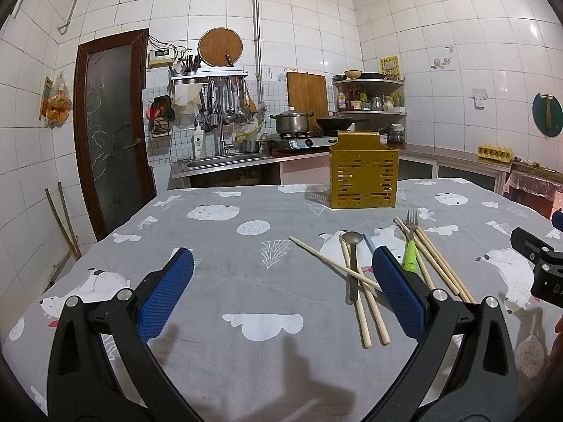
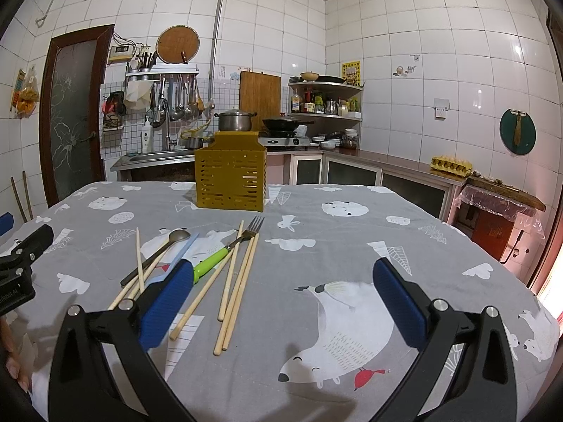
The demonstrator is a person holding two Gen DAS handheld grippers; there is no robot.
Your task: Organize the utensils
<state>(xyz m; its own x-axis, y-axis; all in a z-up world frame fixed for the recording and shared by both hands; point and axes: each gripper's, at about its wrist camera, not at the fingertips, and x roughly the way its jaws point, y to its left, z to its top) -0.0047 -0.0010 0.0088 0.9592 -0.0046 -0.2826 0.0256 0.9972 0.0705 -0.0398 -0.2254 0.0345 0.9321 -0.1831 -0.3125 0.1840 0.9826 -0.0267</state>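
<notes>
Nothing sorted yet, by the look of it: yellow slotted utensil holder (image 2: 230,179) standing upright at upper centre-left of the right wrist view, on the grey animal-print tablecloth (image 2: 316,218), with every utensil loose on the cloth below it. Fork with a green handle (image 2: 228,248) lying diagonally, tines toward the holder; dark metal spoon (image 2: 156,255) just left of it; wooden chopsticks (image 2: 239,281) scattered around both, some crossing each other and the spoon. Something pale blue and flat next to the spoon, too hidden to name. Right gripper (image 2: 281,302) spread wide and empty, hovering low, left pad overlapping the fork handle's end in the picture, though can't tell if touching. Left gripper (image 1: 281,288) also wide open and holding nothing, pile sitting at lower right of its view beside its right pad. Stuff that could go sideways from here: pinching one chopstick out of a crossed heap probably drags or flicks its neighbours, round sticks likely to roll on soft wrinkly cloth, thin flat cutlery hard to get under without bunching the fabric, and a light holder maybe tipping if a stick gets jabbed against its rim.
</notes>
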